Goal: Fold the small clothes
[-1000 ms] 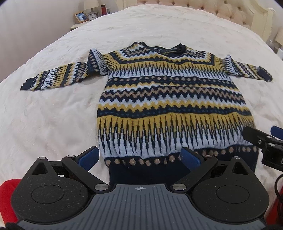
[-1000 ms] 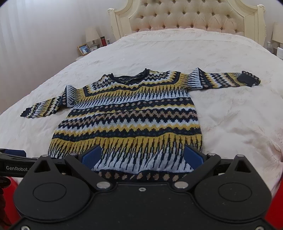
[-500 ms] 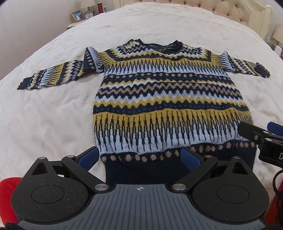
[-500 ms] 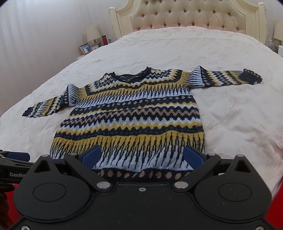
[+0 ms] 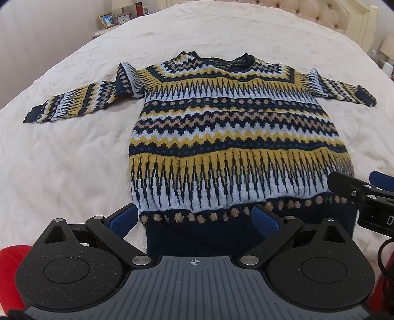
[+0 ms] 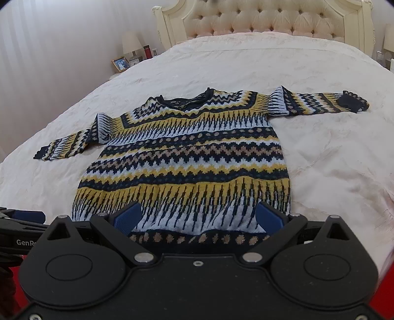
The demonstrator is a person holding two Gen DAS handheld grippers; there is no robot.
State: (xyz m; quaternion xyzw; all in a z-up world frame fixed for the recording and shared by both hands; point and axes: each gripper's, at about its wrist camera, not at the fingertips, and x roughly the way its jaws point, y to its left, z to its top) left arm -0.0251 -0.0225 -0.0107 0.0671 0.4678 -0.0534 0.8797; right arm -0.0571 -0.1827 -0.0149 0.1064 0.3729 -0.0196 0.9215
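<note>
Both grippers, left gripper (image 5: 194,219) and right gripper (image 6: 198,217), hover spread wide over the patterned sweater's (image 5: 234,137) hem on the bed (image 5: 61,160).

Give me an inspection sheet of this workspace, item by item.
Surface: bed with a cream quilted cover, lightly creased.
Job's things: one patterned sweater spread flat, both sleeves out to the sides, navy hem nearest the claws.
Clutter: nothing seen on the cover.
Grippers: left claw open, fingers straddling the hem's left part; right claw open over the hem's right part. Neither holds cloth.
Cables: a black cable at the left view's right edge.
Surroundings: tufted headboard, nightstand with lamp and photo frame.
</note>
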